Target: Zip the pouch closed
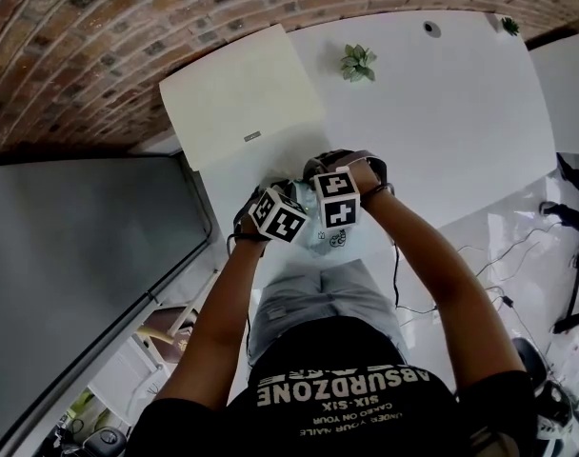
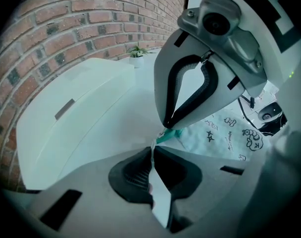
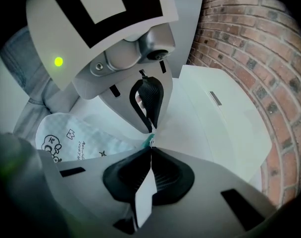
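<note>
Pouch [image 2: 225, 133] at the near edge of the tabletop [image 1: 442, 112]; left gripper [image 2: 151, 152] and right gripper [image 3: 150, 150] meet tip to tip, each pinched shut on its teal zip end. For a clean close, one should anchor the fabric taut while the other draws the slider straight. Fabric: pale, checked, black cartoon print.

We record bright, even overhead light on the white tabletop [image 1: 461, 112], with faint, soft shadows. Both gripper views are fisheye-bent, greenish and dark-cornered, and blurred close to the lens. The head view bows the brick wall [image 1: 80, 46].
</note>
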Action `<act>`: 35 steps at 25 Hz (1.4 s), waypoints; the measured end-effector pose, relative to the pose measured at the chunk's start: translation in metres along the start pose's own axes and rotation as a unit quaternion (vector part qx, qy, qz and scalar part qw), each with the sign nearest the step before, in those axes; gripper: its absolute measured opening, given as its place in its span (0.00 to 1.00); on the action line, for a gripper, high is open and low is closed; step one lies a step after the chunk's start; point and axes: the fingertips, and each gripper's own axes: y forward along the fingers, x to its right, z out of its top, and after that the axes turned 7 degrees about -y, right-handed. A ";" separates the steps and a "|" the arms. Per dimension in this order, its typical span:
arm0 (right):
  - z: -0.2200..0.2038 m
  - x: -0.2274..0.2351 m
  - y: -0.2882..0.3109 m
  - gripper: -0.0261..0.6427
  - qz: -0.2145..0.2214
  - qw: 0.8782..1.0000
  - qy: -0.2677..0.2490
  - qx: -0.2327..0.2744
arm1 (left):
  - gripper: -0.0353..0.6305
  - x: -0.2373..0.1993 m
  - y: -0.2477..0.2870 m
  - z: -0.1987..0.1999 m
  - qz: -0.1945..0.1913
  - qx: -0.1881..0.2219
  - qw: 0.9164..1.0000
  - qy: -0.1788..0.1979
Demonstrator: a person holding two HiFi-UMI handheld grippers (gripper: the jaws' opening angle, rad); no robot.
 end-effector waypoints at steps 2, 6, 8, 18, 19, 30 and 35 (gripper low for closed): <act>-0.001 -0.001 -0.001 0.04 0.000 1.000 0.000 -0.001 | 0.09 0.000 -0.002 0.001 0.000 0.001 1.000 -0.001; -0.003 -0.002 -0.002 0.04 0.006 1.000 0.003 0.004 | 0.09 -0.001 0.000 0.000 -0.004 -0.003 1.000 0.003; -0.005 -0.002 -0.004 0.04 0.005 1.000 -0.002 0.002 | 0.09 -0.001 0.000 0.000 -0.004 -0.003 1.000 0.005; -0.016 -0.004 -0.006 0.04 0.002 1.000 0.011 -0.001 | 0.09 -0.003 0.002 -0.002 0.000 -0.002 1.000 0.002; -0.016 -0.004 -0.006 0.04 0.000 1.000 0.013 0.001 | 0.09 -0.004 0.002 -0.002 0.002 -0.002 1.000 0.002; -0.018 -0.007 -0.009 0.04 -0.006 1.000 0.004 -0.006 | 0.09 -0.002 0.002 -0.001 0.000 -0.002 1.000 0.001; -0.023 -0.009 -0.011 0.04 -0.008 1.000 0.006 -0.012 | 0.09 -0.003 0.002 -0.001 0.001 -0.005 1.000 0.002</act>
